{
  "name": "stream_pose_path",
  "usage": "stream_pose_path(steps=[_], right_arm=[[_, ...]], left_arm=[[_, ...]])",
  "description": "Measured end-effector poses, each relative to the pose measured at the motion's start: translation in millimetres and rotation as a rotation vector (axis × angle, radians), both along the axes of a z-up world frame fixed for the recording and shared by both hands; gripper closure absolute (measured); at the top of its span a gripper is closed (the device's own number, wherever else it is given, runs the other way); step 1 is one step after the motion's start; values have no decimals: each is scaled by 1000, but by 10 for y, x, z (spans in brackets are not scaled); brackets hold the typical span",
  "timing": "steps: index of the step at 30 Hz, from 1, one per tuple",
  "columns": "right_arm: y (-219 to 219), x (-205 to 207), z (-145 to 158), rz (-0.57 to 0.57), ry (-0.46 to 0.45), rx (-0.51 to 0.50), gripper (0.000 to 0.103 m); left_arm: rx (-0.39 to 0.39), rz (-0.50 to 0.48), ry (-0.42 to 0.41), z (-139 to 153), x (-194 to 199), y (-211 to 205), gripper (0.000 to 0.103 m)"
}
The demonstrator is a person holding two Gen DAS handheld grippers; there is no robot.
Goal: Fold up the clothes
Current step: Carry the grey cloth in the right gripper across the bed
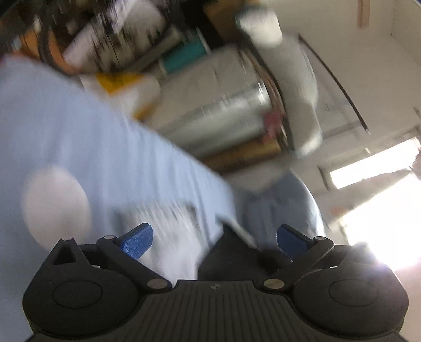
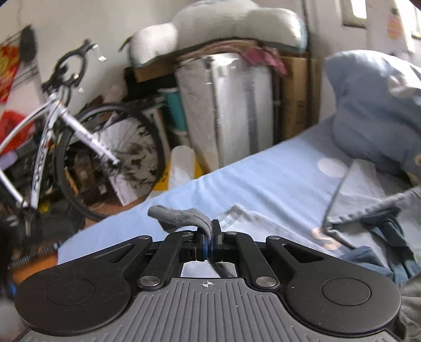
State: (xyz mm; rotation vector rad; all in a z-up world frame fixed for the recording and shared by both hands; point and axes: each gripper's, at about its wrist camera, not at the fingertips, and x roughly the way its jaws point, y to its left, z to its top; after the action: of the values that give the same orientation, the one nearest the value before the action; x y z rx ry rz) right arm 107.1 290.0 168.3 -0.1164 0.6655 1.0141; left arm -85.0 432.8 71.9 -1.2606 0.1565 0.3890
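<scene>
My right gripper (image 2: 209, 243) is shut on a grey strip of cloth (image 2: 179, 214), which curls up and to the left out of the pinched pads. A blue-grey garment (image 2: 373, 126) is heaped at the right on the light blue bed sheet (image 2: 263, 179), its lower part spread flat with a darker blue piece (image 2: 394, 236) beside it. The left wrist view is heavily blurred. My left gripper (image 1: 214, 242) is open there, with its blue pads (image 1: 136, 240) wide apart above the bed sheet (image 1: 92, 136). Dark cloth (image 1: 231, 252) lies between them, and the blue-grey garment (image 1: 284, 205) lies just beyond.
A bicycle (image 2: 79, 136) leans among clutter left of the bed. A tall silver-wrapped bundle (image 2: 226, 105), a cardboard box (image 2: 294, 100) and a grey cushion (image 2: 223, 23) stand behind the bed's far edge. A bright window (image 1: 373, 205) glares at the right of the left wrist view.
</scene>
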Motion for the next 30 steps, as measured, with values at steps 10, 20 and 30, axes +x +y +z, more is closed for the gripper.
stream_pose_path(steps=[10, 20, 30], right_arm=[[-537, 278, 436, -123, -38, 50, 100], [-1267, 367, 809, -236, -53, 140, 100], [-1764, 463, 932, -310, -55, 185, 100]], left_arm=[[-430, -270, -185, -517, 554, -341, 0], [-654, -427, -344, -453, 801, -709, 0], [-424, -353, -520, 430, 308, -688, 0]])
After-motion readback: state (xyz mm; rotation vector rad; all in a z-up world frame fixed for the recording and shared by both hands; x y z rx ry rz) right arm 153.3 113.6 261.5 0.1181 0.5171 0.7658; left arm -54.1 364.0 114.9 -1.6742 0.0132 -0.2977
